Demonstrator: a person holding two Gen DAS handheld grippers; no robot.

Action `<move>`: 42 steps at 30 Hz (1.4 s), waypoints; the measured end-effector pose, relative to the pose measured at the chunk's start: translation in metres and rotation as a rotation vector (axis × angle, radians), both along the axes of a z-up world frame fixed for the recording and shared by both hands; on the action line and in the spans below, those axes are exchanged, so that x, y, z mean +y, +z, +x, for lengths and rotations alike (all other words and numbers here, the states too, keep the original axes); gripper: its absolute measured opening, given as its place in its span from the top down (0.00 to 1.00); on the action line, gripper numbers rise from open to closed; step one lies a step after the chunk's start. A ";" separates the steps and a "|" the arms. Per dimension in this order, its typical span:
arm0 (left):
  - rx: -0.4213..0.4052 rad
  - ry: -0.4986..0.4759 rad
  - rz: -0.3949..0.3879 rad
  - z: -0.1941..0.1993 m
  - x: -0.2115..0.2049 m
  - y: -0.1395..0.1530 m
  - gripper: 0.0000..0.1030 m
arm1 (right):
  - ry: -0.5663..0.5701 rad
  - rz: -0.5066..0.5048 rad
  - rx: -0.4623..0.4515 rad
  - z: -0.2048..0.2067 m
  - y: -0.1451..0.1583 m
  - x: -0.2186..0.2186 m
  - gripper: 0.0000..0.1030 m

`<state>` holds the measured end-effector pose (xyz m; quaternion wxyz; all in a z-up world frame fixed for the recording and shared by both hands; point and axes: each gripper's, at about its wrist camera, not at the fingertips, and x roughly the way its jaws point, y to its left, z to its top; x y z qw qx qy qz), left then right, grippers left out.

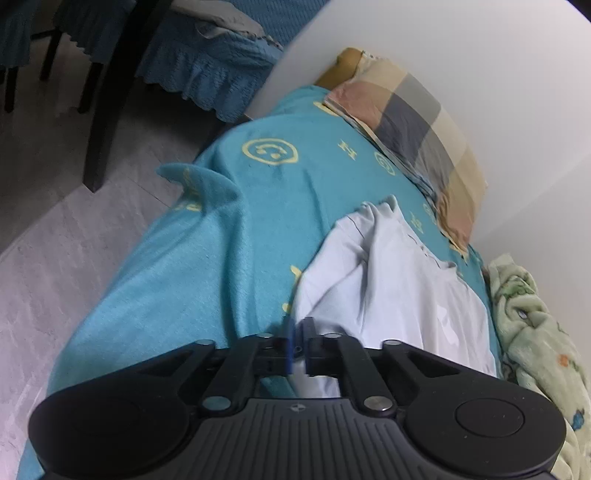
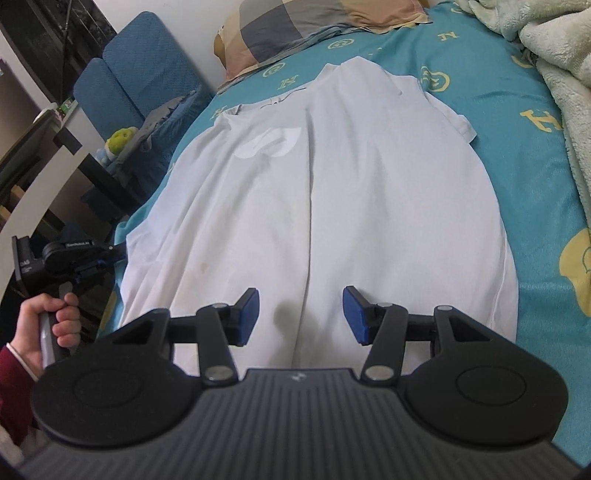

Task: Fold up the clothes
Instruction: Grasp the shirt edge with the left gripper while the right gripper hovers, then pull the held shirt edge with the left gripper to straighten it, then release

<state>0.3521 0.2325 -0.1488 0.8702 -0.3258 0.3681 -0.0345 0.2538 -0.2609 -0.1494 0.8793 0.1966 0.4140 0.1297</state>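
Right wrist view, white shirt (image 2: 332,177) on teal bedspread (image 2: 517,122), right gripper (image 2: 301,314) jaws wide, left gripper (image 1: 298,345) jaws pinching shirt edge, pillow (image 2: 295,26) beyond.

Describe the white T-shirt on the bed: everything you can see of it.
The white T-shirt lies spread lengthwise on the teal bedsheet, collar toward the checked pillow. It looks like thin, soft cotton, with a glossy pale print on the chest, long creases and faint stains near the hem. One short sleeve lies out flat. The left gripper is shut on its side edge; the right gripper hovers open over the hem.
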 end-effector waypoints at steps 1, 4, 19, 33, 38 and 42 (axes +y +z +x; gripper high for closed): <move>-0.014 0.027 -0.016 -0.002 0.004 0.002 0.98 | -0.001 0.000 0.002 0.000 0.000 0.000 0.48; -0.059 0.103 -0.066 -0.007 0.015 0.012 0.98 | -0.008 0.005 0.007 -0.001 -0.001 -0.001 0.48; -0.133 0.322 0.048 0.082 0.093 0.089 0.98 | -0.009 -0.002 0.016 0.005 -0.008 -0.001 0.48; -0.023 0.337 -0.251 0.004 0.073 0.017 0.45 | -0.023 0.004 -0.004 0.009 -0.003 -0.004 0.48; 0.038 0.373 -0.440 -0.036 0.054 0.007 0.38 | -0.032 0.017 -0.012 0.002 0.003 -0.006 0.48; 0.061 0.314 -0.503 -0.031 0.030 -0.003 0.30 | -0.027 0.036 -0.012 -0.004 0.006 -0.006 0.48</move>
